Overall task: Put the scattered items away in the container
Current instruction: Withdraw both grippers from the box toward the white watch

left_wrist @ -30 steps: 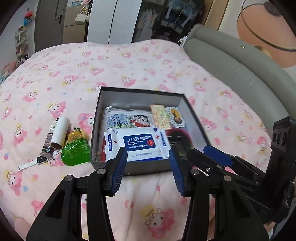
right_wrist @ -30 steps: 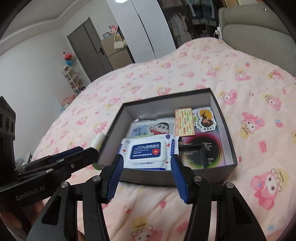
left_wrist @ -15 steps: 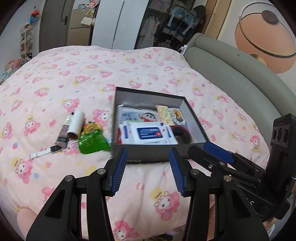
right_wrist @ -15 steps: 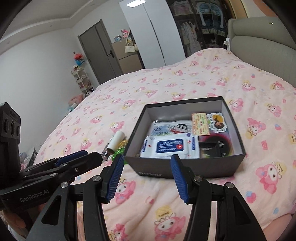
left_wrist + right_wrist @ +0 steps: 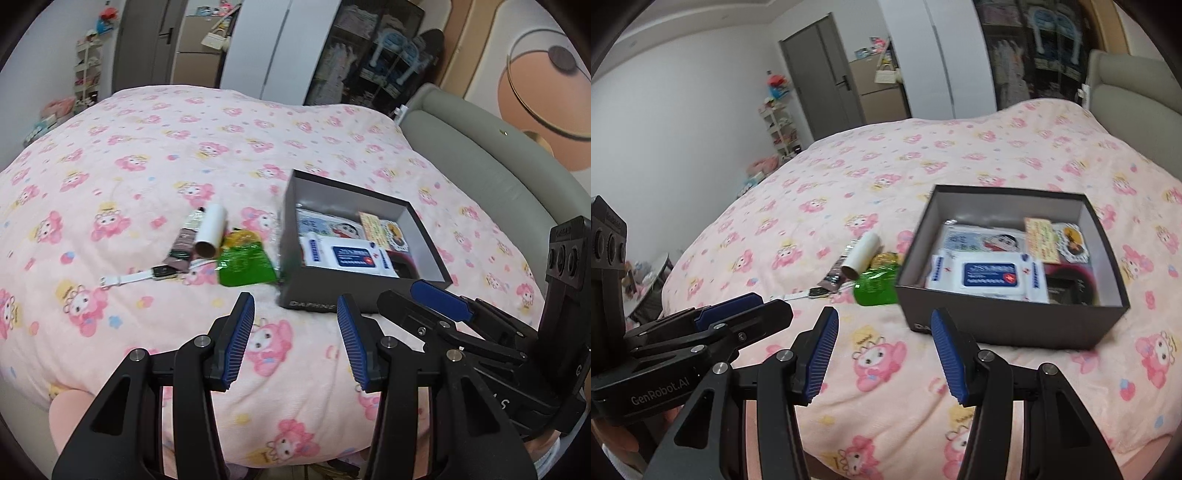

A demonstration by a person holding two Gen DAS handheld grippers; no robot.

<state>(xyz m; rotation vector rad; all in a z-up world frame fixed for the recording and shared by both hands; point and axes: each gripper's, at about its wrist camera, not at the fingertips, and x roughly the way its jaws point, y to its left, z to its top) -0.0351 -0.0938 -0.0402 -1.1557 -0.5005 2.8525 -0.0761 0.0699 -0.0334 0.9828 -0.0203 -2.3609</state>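
Four loose items lie left of the grey box mid-frame: green pouch, white tube, dark sachet, watch. Left gripper and right gripper hover spread, empty. The pouch looks light, crinkly, slippery; pinch its flat edge.

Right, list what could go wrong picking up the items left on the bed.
The green pouch, white tube, dark sachet and watch lie bunched together, so the fingers may snag two at once. The soft pink blanket could get pinched under flat items. The pouch sits against the box, leaving little room.
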